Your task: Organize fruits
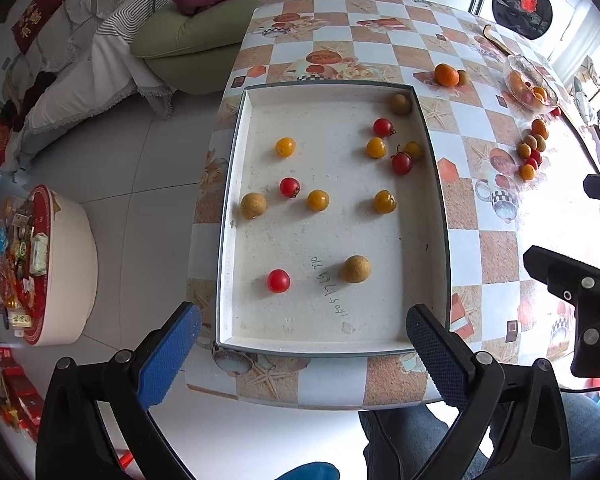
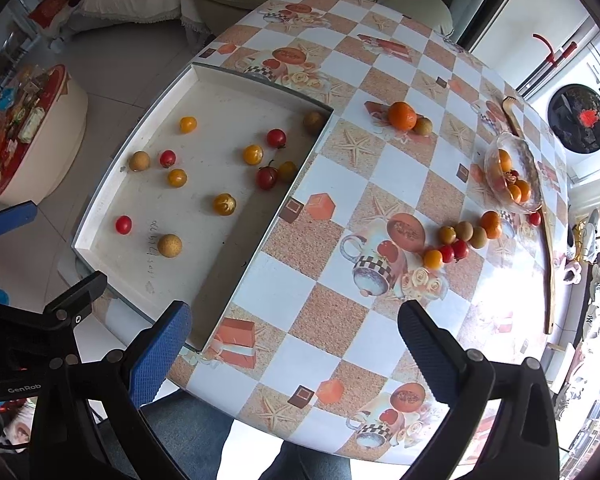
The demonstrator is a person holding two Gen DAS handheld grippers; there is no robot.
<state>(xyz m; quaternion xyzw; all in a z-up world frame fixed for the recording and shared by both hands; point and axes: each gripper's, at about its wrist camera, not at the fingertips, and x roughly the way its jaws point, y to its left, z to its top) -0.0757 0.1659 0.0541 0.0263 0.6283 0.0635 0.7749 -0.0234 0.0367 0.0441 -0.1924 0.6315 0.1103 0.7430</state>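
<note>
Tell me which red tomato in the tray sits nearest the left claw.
The red tomato at the tray's near end, beside the handwritten numbers; the other three red ones lie farther up the tray.

The left gripper (image 1: 303, 338) is held level with its jaws spread wide — nothing between them; the right gripper (image 2: 294, 334) sits just beside it, jaws equally wide and empty; the person's legs (image 2: 204, 440) show below.

Left gripper (image 1: 304, 336), right gripper (image 2: 294, 334): black frames, silver screws; one blue, one black textured pad. Blue jeans below.
</note>
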